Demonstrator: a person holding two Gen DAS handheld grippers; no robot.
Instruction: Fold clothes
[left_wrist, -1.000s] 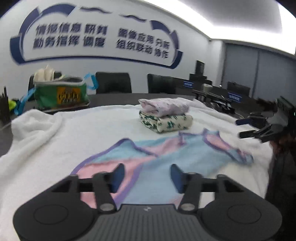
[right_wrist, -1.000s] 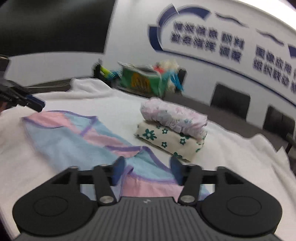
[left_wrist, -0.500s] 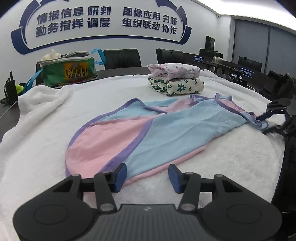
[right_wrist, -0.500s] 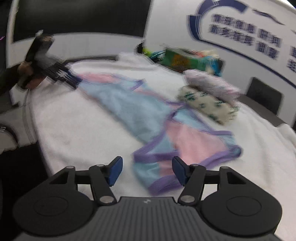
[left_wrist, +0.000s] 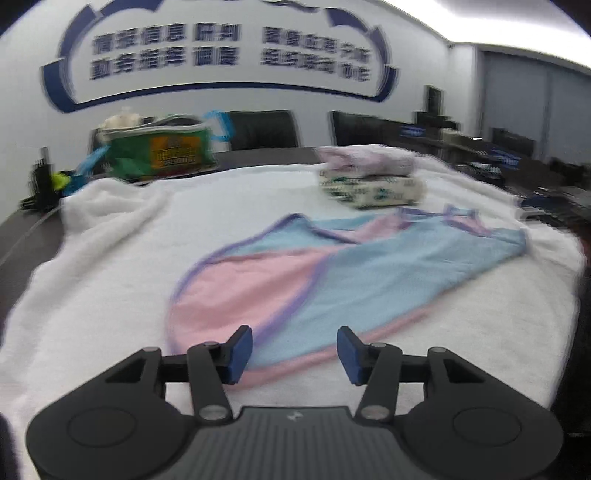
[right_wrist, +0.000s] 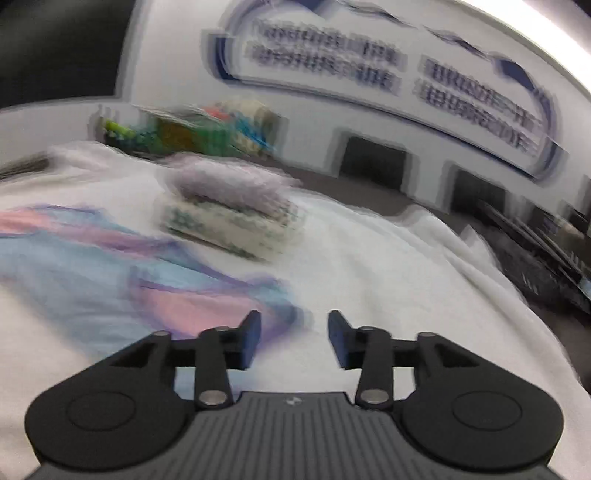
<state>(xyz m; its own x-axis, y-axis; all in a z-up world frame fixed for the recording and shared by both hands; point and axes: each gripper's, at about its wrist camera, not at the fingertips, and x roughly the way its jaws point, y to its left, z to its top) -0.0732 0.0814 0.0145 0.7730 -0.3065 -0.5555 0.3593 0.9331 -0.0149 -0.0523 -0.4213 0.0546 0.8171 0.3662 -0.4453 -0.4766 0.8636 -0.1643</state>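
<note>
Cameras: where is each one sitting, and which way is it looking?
Left wrist: sits on the left hand-held gripper, looking slightly down over the pink-and-blue garment toward the wall sign; only its open fingers show.
Right wrist: sits on the right hand-held gripper, jaws opening, nothing between, over the garment's end.
Both show: garment, folded stack, green bag, towel.

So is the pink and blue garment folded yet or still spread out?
Spread out: the garment lies flat across the white towel, with no fold visible.
</note>
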